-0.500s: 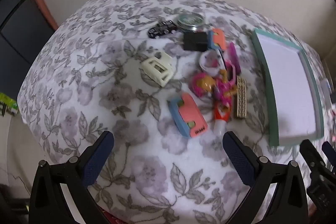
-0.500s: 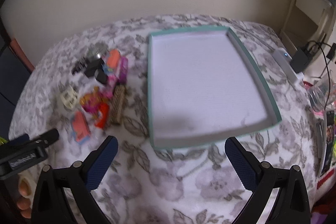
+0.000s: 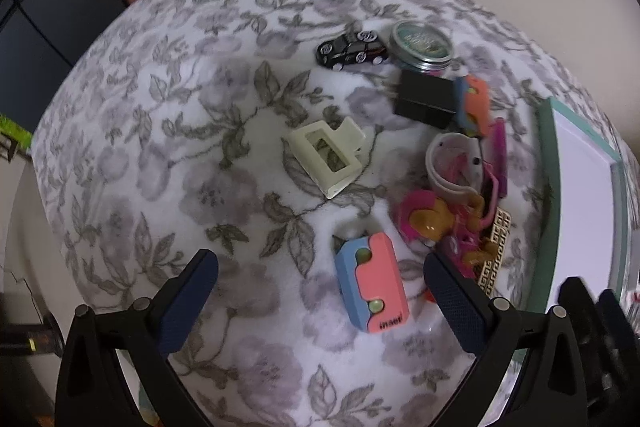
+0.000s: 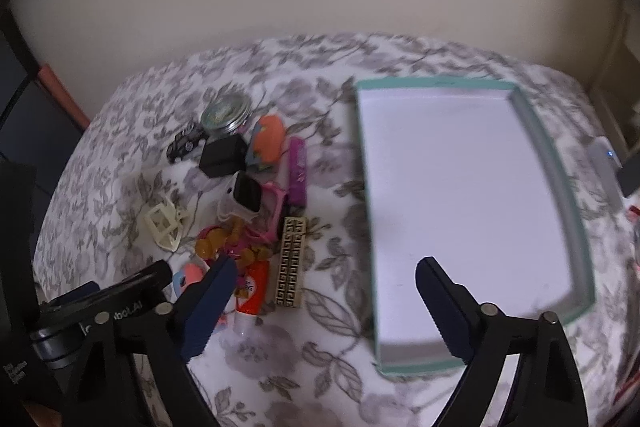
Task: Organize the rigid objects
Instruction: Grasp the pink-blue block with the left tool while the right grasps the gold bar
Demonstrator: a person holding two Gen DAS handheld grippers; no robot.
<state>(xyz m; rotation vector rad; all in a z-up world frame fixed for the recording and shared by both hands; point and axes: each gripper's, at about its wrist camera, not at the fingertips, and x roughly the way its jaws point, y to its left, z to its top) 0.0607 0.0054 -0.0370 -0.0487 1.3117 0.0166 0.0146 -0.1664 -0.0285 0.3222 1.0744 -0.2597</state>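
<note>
Both grippers' fingers spread, empty

Dark lettering reading roughly "insei" marks the pink face of the pink-and-blue toy [image 3: 372, 285]. Partial white lettering ending in "AI" shows on the left gripper's body [image 4: 120, 311].

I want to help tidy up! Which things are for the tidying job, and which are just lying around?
For the job: toy car, round tin, black charger, cream clip, pink-and-blue case, gold comb, teal tray.

Just lying about: white power strip, flowery cloth.
</note>
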